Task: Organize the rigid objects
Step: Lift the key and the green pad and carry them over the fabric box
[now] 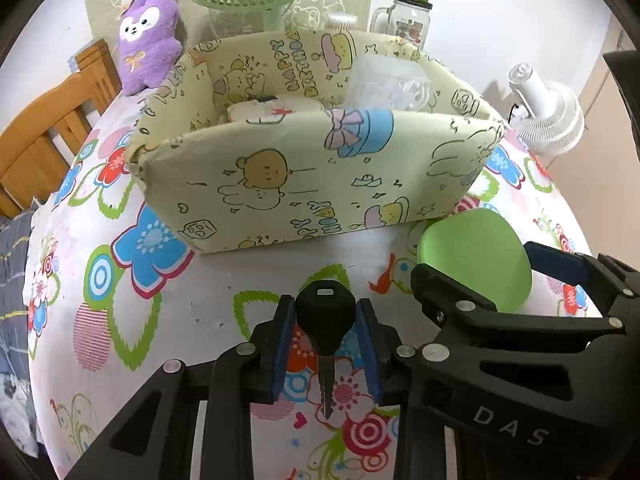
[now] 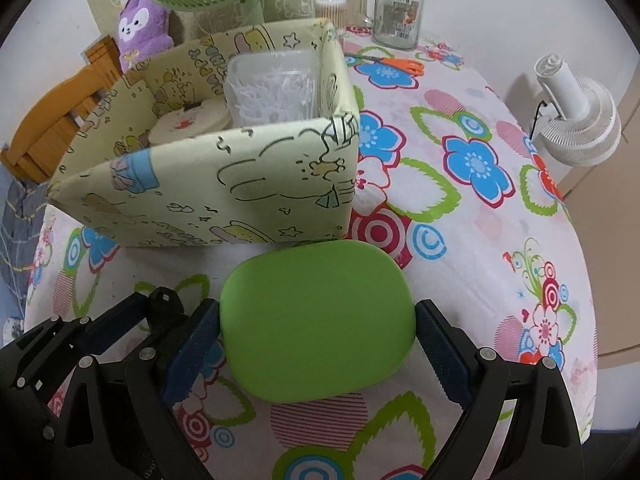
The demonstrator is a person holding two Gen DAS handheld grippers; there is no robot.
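Left gripper [image 1: 325, 344]: we see its fingers clamped on a black key [image 1: 325, 320]. Right gripper [image 2: 318, 344]: fingers wide, apparently gripping a green case [image 2: 316, 320] before the patterned box [image 2: 224, 184].

My left gripper [image 1: 325, 344] is black-framed — blue ribbed pads, silver screws. My right gripper [image 2: 318, 354] matches, lettered "DAS".
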